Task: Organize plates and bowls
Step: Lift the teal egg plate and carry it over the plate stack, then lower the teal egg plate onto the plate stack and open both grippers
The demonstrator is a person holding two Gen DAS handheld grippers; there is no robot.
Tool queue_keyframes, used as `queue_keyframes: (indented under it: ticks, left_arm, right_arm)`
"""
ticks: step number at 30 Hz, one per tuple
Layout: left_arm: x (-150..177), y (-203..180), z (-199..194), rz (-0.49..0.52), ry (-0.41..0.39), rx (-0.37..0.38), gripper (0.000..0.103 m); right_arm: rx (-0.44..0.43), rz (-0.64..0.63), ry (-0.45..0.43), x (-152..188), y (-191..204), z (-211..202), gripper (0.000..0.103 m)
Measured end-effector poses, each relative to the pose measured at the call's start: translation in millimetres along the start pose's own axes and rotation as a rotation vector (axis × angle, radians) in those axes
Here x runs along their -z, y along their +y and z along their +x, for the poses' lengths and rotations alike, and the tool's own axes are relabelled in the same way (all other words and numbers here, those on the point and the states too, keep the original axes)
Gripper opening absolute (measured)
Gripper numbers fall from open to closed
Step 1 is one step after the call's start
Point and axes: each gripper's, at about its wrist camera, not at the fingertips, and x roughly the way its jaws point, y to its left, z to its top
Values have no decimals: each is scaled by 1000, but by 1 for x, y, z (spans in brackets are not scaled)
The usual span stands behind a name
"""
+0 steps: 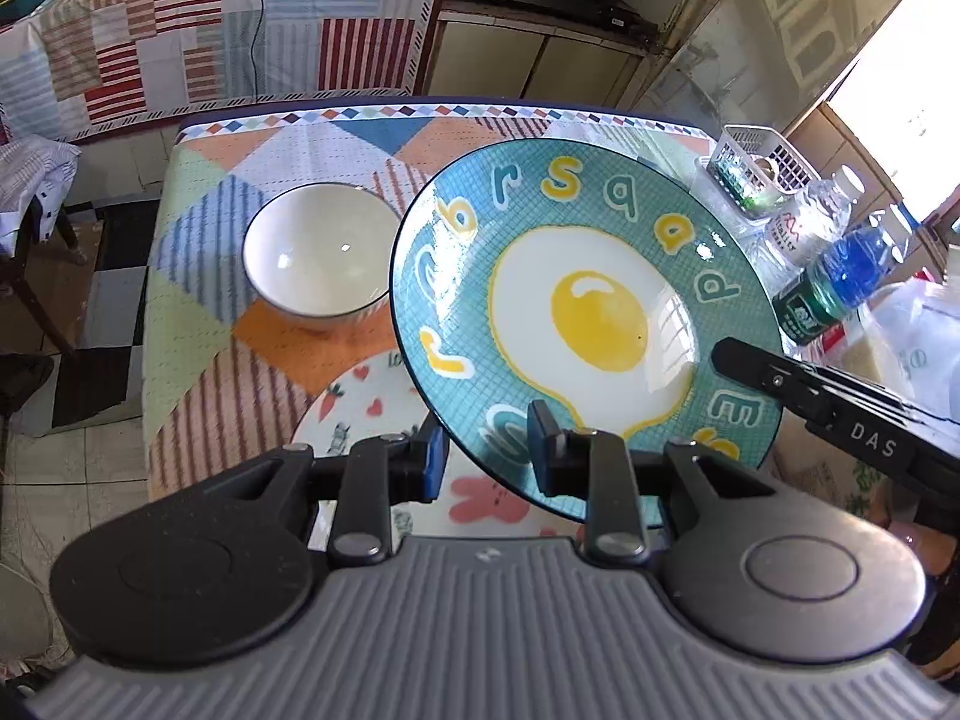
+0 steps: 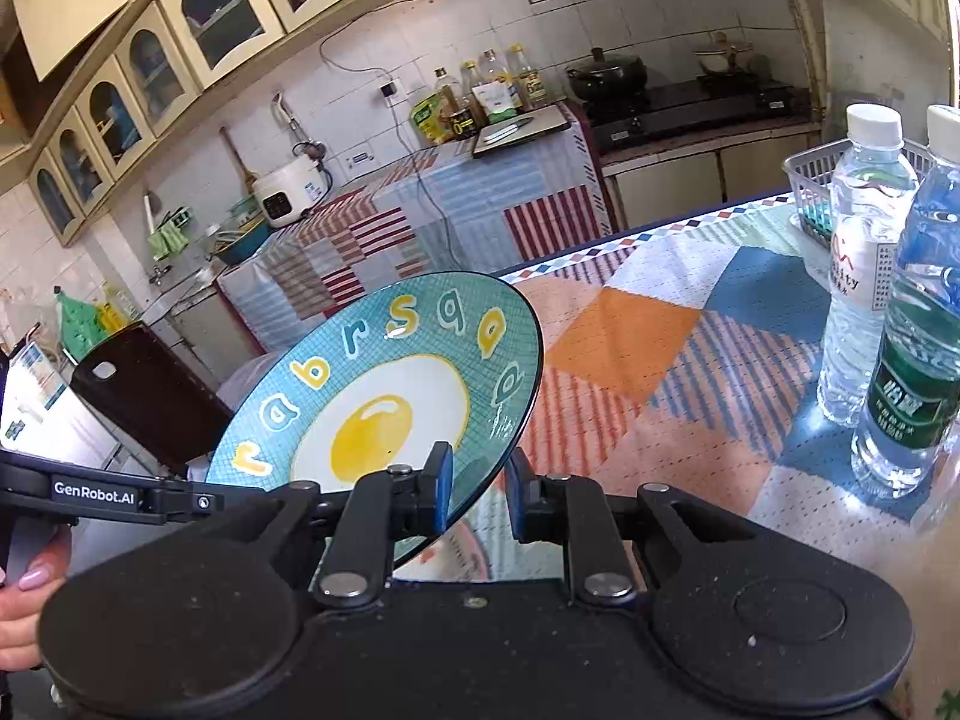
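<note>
- The teal egg plate [image 1: 576,300] hung tilted in the air ahead of both my grippers, above the table [image 1: 198,312]; glazed, stiff, breakable, I judged it slippery
- My left gripper [image 1: 489,450] pinched its near rim, my right gripper [image 2: 477,483] its right rim: narrow grips on the edge only
- The white bowl [image 1: 318,252] sat beyond my left fingers, apart

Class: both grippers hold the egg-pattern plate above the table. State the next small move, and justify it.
Probably carry the egg plate left and lower it onto the white cartoon plate below, to stack them. Left gripper and right gripper both clamp its rim, it hangs tilted, and the bowl sits apart.
</note>
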Motion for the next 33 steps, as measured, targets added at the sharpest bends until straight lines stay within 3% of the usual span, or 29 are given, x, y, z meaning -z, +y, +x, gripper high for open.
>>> queue_keyframes:
  ticks: [7,16,23,33]
  left_arm:
    - [28,8,-12,33,32,-43,26]
    - [53,35,2,-26,112,-48,26]
    - [61,48,14,-58,158,-51,26]
    - [61,55,26,-104,241,-47,27]
  right_arm:
    - [-18,16,60,27,15,-2,23]
    - [-15,13,139,58,27,12,23]
    - [-12,9,188,70,32,24,23]
    - [56,-48,237,71,44,35,23]
